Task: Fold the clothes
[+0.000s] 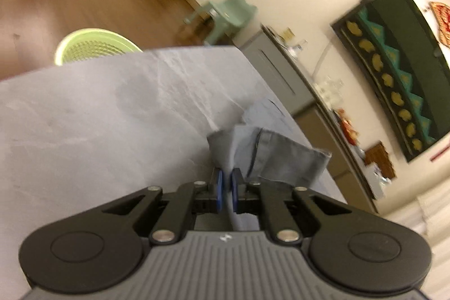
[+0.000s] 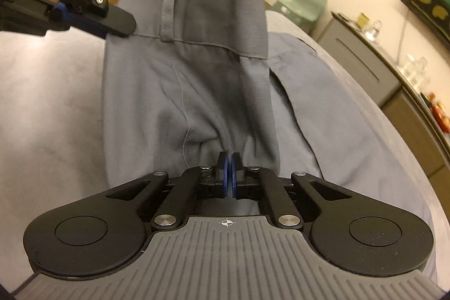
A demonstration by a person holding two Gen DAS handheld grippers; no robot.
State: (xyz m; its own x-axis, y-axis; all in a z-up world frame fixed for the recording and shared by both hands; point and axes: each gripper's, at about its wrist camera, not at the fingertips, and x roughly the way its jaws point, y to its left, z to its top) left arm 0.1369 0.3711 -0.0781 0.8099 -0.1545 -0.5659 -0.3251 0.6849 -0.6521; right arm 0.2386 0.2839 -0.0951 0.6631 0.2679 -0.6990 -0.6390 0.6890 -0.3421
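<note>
Grey trousers (image 2: 191,69) are held up over a table covered with a grey cloth (image 2: 50,92). My right gripper (image 2: 228,159) is shut on the trouser fabric near the seat seam. My left gripper (image 1: 227,179) is shut on the waistband edge of the trousers (image 1: 281,156); it also shows in the right wrist view (image 2: 118,24) at the upper left, pinching the waistband corner. The waistband with a belt loop (image 2: 168,7) stands upright between the two grippers. The rest of the trousers (image 2: 323,103) lies on the table to the right.
A light green basket (image 1: 92,47) stands on the wooden floor beyond the table's far edge. Two green stools (image 1: 225,16) stand by the wall. A grey cabinet (image 1: 281,75) with bottles and small items runs along the wall at the right.
</note>
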